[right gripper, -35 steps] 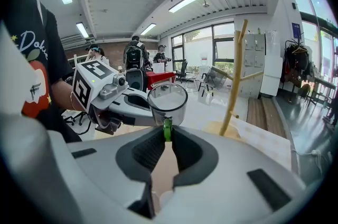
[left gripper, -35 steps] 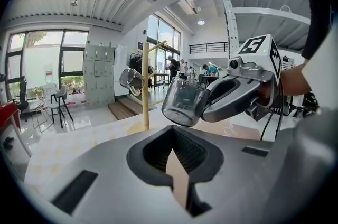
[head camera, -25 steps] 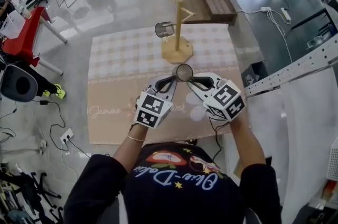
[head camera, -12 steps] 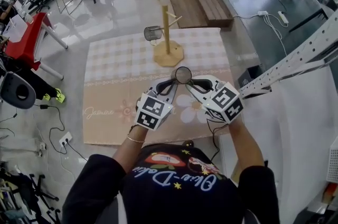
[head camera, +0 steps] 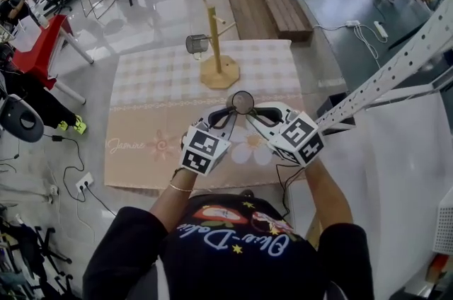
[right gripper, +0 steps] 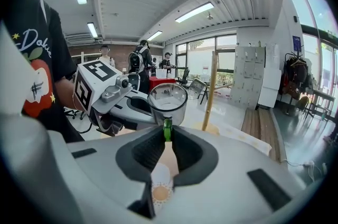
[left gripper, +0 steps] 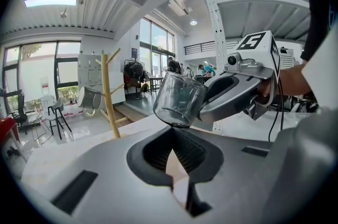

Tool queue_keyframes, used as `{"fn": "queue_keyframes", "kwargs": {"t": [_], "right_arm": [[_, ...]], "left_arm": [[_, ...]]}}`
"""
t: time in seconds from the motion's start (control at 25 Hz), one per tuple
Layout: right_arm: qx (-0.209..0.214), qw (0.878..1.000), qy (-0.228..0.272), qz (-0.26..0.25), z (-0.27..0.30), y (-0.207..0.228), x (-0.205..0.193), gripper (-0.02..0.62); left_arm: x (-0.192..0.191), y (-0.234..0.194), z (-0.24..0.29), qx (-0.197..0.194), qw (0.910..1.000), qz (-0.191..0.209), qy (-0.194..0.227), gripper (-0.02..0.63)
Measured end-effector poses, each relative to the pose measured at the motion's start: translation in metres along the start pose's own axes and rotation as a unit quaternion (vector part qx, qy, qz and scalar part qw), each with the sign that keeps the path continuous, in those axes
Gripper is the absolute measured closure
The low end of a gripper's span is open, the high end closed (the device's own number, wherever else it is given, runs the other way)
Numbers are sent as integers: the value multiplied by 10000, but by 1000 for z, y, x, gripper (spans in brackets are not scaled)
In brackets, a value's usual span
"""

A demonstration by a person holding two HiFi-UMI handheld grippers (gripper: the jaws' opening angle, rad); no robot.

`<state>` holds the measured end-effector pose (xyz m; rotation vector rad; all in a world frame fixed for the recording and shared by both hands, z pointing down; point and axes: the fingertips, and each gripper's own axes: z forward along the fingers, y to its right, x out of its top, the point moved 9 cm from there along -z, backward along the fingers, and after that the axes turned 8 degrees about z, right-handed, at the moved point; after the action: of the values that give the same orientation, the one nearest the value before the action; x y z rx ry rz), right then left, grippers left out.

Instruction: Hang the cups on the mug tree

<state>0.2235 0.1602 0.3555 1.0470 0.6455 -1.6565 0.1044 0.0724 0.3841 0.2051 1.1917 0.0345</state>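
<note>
1. Since the earlier frame, the mug tree (head camera: pixel 213 37) and its hung cup (head camera: pixel 197 44) had drifted left in the head view. Both grippers kept the glass cup (head camera: pixel 243 102) between them, above the checked tablecloth (head camera: pixel 159 90).
2. The right gripper (head camera: pixel 253 110) was clenched on the cup's green handle (right gripper: pixel 167 129). The left gripper (left gripper: pixel 173 131) was closed and empty, its tips just under the cup's base.
3. We judged that the narrow handle grip might let the cup pivot, and that a careless approach might knock the tree or miss a peg.

Glossy clear glass cup (head camera: pixel 243 102), matt pale wooden mug tree (head camera: pixel 219 72), soft patterned cloth table cover (head camera: pixel 170 79).
</note>
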Motion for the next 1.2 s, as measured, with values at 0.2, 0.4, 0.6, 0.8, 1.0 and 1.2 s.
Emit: {"fn": "queue_keyframes", "kwargs": {"t": [0.2, 0.4, 0.6, 0.8, 1.0, 1.2], "right_arm": [[85, 9999, -21, -84, -9, 3, -4, 549], [204, 9996, -40, -188, -13, 4, -4, 549], [308, 9993, -34, -222, -12, 3, -2, 549], [365, 9990, -20, -241, -5, 1, 3, 549], [293, 9993, -35, -246, 3, 2, 8, 549], [165, 9997, -50, -178, 9, 5, 16, 549]], "left_arm": [[2, 12, -1, 141, 9999, -50, 20, 603], [3, 17, -5, 353, 9993, -132, 36, 603], [4, 18, -13, 501, 9986, -181, 29, 603], [2, 13, -18, 540, 9983, -197, -9, 603], [-3, 0, -17, 557, 9981, -263, 49, 603], [-1, -11, -16, 501, 9985, -200, 103, 603]]}}
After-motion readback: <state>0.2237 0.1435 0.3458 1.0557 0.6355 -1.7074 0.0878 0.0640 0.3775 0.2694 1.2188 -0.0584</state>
